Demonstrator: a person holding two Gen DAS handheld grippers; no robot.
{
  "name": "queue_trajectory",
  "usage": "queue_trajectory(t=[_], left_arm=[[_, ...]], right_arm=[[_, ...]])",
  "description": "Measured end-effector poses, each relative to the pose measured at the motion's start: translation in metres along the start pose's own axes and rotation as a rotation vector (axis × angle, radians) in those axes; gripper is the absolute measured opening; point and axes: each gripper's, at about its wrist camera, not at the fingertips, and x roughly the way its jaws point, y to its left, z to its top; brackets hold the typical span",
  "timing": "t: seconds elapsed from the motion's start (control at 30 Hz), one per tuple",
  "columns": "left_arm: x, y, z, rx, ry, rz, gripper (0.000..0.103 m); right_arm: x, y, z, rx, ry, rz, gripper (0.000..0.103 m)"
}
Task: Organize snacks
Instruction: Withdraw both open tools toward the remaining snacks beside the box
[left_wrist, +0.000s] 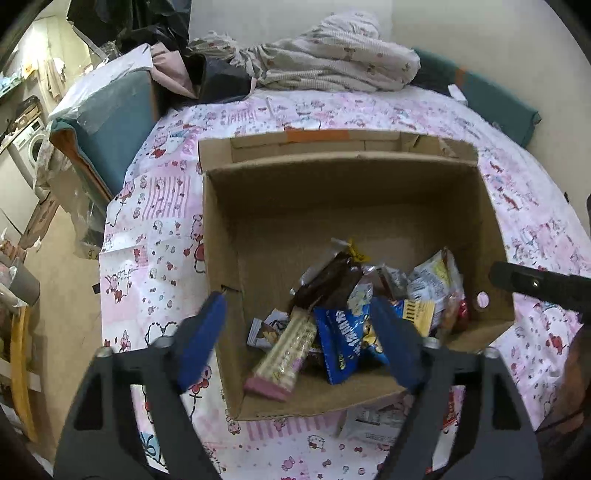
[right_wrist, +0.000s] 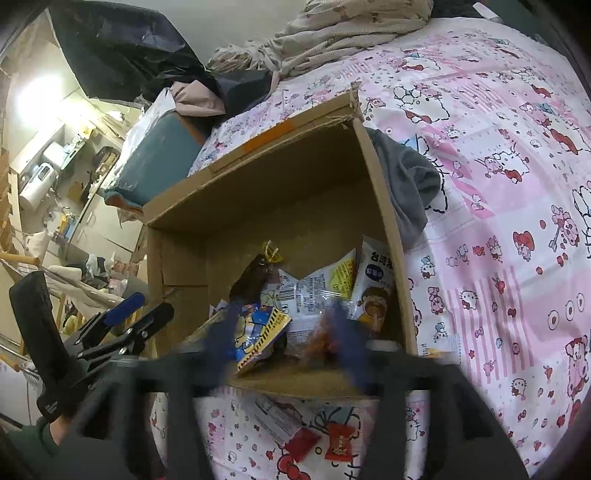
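Observation:
An open cardboard box (left_wrist: 221, 229) stands on a pink cartoon-print bedsheet and holds several snack packets: a blue packet (left_wrist: 341, 341), a long wafer pack with a pink end (left_wrist: 284, 356), a dark packet (left_wrist: 330, 277) and a white-yellow bag (left_wrist: 436, 280). My left gripper (left_wrist: 301, 334) is open and empty over the box's near part. The box (right_wrist: 258, 177) also shows in the right wrist view. My right gripper (right_wrist: 284, 328) is blurred, open and empty above the box's near wall. A red candy (right_wrist: 340, 446) and a red-tipped packet (right_wrist: 288, 428) lie on the sheet before the box.
A grey cloth (right_wrist: 410, 184) lies against the box's right side. Crumpled bedding (left_wrist: 332, 59) and dark clothes (left_wrist: 218, 79) pile up behind the box. A teal cushion (left_wrist: 110, 118) sits at the bed's left edge, with floor and clutter beyond. A printed packet (left_wrist: 373, 421) lies by the box's near wall.

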Motion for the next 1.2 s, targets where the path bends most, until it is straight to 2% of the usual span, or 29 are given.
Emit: queue_trajectory(t=[0.03,0.07,0.23,0.47,0.6,0.7,0.8,0.83,1.03,1.2], left_arm=[[-0.002,-0.001,0.001,0.001,-0.006,0.001,0.084],[-0.004,-0.001,0.001,0.003,-0.014,0.001,0.084],[-0.009,0.003,0.001,-0.02,-0.036,0.003,0.084],[-0.018,0.021,-0.006,-0.107,-0.064,-0.016,0.084],[-0.027,0.025,-0.009,-0.125,-0.075,-0.023,0.084],[-0.04,0.028,-0.01,-0.138,-0.108,-0.021,0.084],[-0.052,0.03,-0.013,-0.149,-0.14,-0.026,0.097],[-0.057,0.03,-0.014,-0.15,-0.149,-0.029,0.099],[-0.069,0.026,-0.024,-0.146,-0.136,-0.027,0.1],[-0.072,0.022,-0.039,-0.16,-0.085,-0.019,0.1]], right_arm=[[-0.002,0.001,0.0,-0.002,-0.018,-0.011,0.089],[-0.004,0.002,0.0,-0.007,-0.026,-0.021,0.089],[-0.009,0.004,0.001,-0.009,-0.033,-0.014,0.089],[-0.027,0.007,-0.001,-0.004,-0.069,0.0,0.089],[-0.049,0.013,-0.006,-0.039,-0.135,-0.07,0.09],[-0.068,0.018,-0.01,-0.067,-0.184,-0.086,0.094],[-0.082,0.017,-0.016,-0.062,-0.208,-0.087,0.097],[-0.086,0.017,-0.02,-0.057,-0.21,-0.089,0.098],[-0.103,0.015,-0.044,-0.002,-0.22,-0.096,0.098],[-0.103,0.009,-0.067,0.042,-0.162,-0.097,0.098]])
